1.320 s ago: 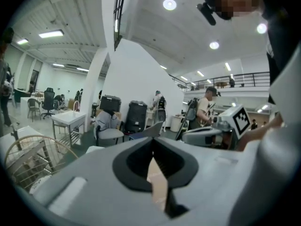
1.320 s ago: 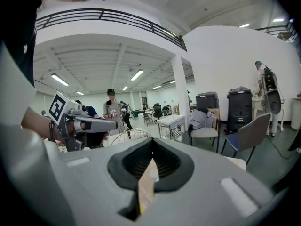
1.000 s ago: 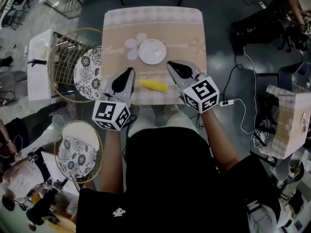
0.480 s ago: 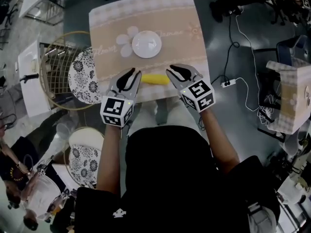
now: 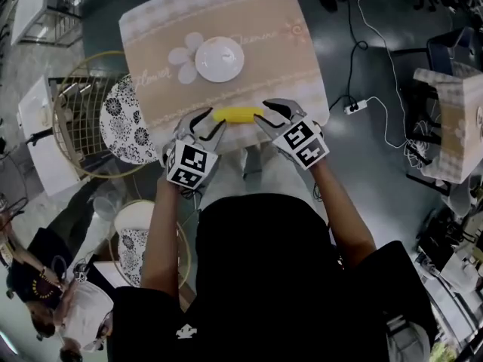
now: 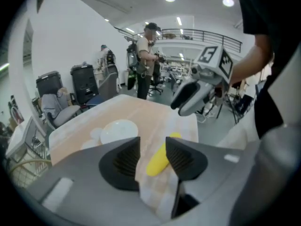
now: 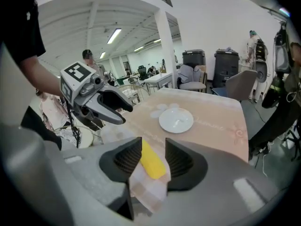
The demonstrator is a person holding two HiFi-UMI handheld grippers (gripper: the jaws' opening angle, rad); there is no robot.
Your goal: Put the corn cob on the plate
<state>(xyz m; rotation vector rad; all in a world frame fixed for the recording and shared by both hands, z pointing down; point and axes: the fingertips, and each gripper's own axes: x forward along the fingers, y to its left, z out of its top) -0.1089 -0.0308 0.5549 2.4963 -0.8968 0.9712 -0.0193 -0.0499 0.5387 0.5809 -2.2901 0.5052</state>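
- Head view: corn cob (image 5: 238, 115) between left gripper (image 5: 205, 123) and right gripper (image 5: 268, 113); plate (image 5: 219, 59) well apart.
- Gripper views: jaws of both just been opening, half-wide, a cob end between each pair, not clamped.

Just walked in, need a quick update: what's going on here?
A person holds a gripper in each hand. The left gripper and the right gripper, jaws just opening, each straddle one end of the corn cob without clamping it. The cob lies on the table, short of the empty plate.
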